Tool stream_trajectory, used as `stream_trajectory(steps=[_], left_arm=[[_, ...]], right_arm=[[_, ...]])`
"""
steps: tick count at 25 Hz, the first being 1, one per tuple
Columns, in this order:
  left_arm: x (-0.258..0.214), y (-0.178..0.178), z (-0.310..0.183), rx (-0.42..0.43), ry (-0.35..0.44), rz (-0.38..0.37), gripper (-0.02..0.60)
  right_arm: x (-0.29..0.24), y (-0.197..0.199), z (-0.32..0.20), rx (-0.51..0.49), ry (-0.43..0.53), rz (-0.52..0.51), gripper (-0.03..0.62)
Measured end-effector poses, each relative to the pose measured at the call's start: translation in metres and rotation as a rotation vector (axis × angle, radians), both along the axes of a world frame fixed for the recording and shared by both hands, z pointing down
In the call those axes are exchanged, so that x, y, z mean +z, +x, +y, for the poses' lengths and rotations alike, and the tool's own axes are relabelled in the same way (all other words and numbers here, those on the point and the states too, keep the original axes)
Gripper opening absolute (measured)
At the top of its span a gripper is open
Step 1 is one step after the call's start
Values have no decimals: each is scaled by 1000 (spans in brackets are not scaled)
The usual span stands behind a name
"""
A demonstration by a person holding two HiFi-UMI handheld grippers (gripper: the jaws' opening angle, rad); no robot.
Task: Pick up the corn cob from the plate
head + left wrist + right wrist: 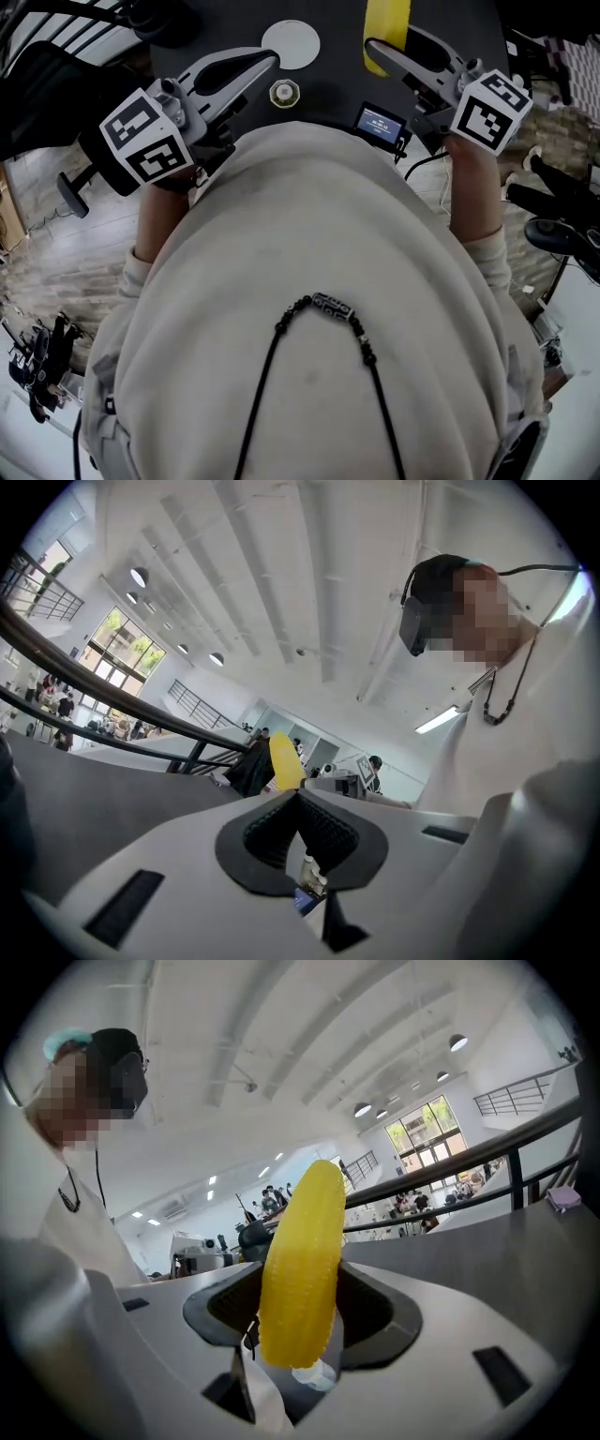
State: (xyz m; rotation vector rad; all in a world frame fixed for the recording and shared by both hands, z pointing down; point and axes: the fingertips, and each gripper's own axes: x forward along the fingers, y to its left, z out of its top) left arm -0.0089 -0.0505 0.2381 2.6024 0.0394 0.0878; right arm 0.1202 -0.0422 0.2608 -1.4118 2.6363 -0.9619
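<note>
A yellow corn cob (302, 1260) stands upright between the jaws of my right gripper (300, 1283), which is shut on it. In the head view the corn cob (386, 28) sticks out past the right gripper (375, 47) at the top, over the dark table. The white plate (291, 42) lies bare to its left. My left gripper (267, 61) points toward the plate, and in its own view the left gripper (298, 794) is shut with its pads touching and nothing held. The corn cob (284, 759) shows beyond its tips. Both gripper views look up at the ceiling.
A small round jar (284, 92) sits on the dark table (328, 84) just below the plate. A small black device with a lit screen (380, 122) hangs at the table's near edge. My own torso fills the lower head view. Chairs and wooden floor lie on both sides.
</note>
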Motion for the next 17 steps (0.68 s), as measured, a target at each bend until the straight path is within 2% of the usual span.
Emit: stream_trajectory(steps=[5,17], left_arm=[[-1,2,-1,12,1,15,2],[1,-1,-1,-12,-10,20,2]], right_arm=[[-16,-8,1,-14,39,18,256],[-24,-13,-2,-43,58,16,256]])
